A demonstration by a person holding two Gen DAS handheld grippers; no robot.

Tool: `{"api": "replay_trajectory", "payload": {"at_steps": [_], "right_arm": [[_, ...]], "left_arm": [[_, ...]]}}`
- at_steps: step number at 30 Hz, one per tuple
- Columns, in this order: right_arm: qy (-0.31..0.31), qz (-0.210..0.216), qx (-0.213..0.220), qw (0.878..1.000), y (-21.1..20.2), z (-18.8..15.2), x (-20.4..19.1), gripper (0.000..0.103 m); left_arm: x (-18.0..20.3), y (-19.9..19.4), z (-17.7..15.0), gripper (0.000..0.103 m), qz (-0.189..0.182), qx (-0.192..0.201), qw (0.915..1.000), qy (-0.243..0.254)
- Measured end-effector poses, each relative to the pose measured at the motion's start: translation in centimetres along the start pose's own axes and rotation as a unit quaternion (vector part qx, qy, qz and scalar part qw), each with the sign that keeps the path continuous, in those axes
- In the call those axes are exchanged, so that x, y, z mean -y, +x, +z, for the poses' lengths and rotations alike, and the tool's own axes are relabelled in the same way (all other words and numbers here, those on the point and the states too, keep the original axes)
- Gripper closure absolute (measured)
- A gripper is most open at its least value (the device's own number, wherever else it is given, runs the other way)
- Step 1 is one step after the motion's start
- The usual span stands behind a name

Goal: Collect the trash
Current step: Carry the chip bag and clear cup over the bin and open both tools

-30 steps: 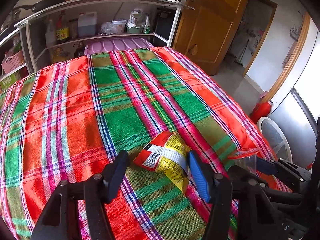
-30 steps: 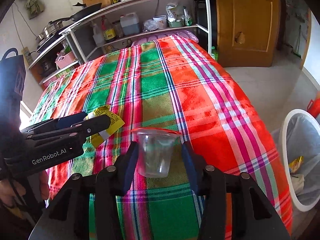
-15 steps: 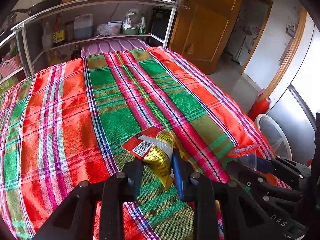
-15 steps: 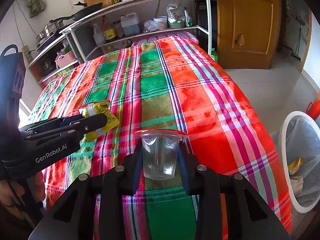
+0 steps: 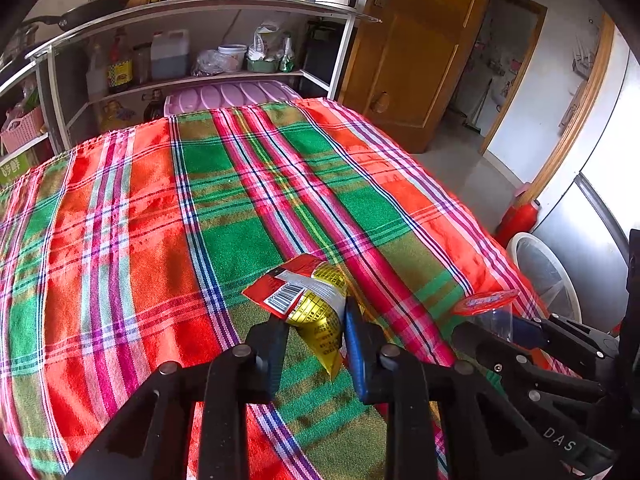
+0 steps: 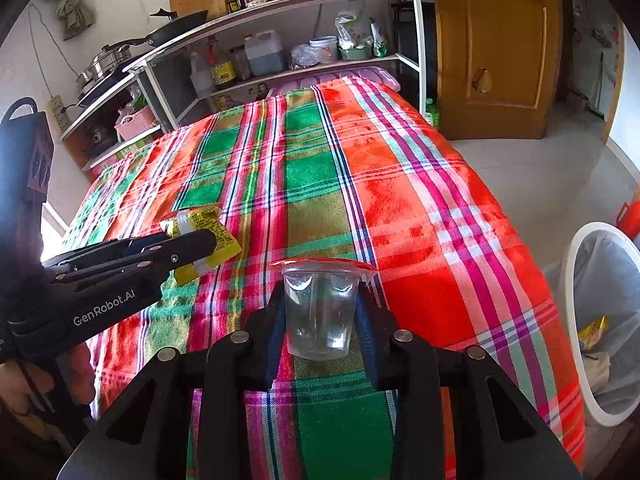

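Observation:
My left gripper [image 5: 316, 344] is shut on a red and yellow snack wrapper [image 5: 308, 304] and holds it just above the plaid tablecloth [image 5: 160, 216]. It also shows in the right wrist view [image 6: 192, 246] at the left, with the wrapper [image 6: 216, 236] in it. My right gripper [image 6: 320, 320] is shut on a clear plastic cup [image 6: 320, 312] with a red peeled lid, held upright over the cloth. The cup [image 5: 492, 312] shows at the right of the left wrist view.
A white trash bin [image 6: 600, 320] with a liner and some trash stands on the floor right of the table; it also shows in the left wrist view [image 5: 540, 276]. Metal shelves [image 6: 280, 60] with bottles stand behind the table. A wooden door [image 6: 492, 48] is at the back right.
My left gripper closed on the wrapper and lifted it a little. My right gripper closed on the cup and holds it.

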State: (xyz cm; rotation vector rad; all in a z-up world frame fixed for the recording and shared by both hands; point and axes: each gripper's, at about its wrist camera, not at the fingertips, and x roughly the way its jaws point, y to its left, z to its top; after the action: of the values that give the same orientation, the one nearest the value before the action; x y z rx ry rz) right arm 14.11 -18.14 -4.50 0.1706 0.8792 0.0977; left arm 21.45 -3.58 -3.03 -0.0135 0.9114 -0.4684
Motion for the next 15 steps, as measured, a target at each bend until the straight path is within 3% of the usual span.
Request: {"api": "replay_trajectory", "payload": {"at_steps": [15], "right_arm": [[0.007,0.001,0.038,0.999,-3.8,-0.1,1.3,0.070]], "left_arm": [[2.5,-4.0,-0.2,0.076,-0.005,0.029,0.9994,0.019]]}}
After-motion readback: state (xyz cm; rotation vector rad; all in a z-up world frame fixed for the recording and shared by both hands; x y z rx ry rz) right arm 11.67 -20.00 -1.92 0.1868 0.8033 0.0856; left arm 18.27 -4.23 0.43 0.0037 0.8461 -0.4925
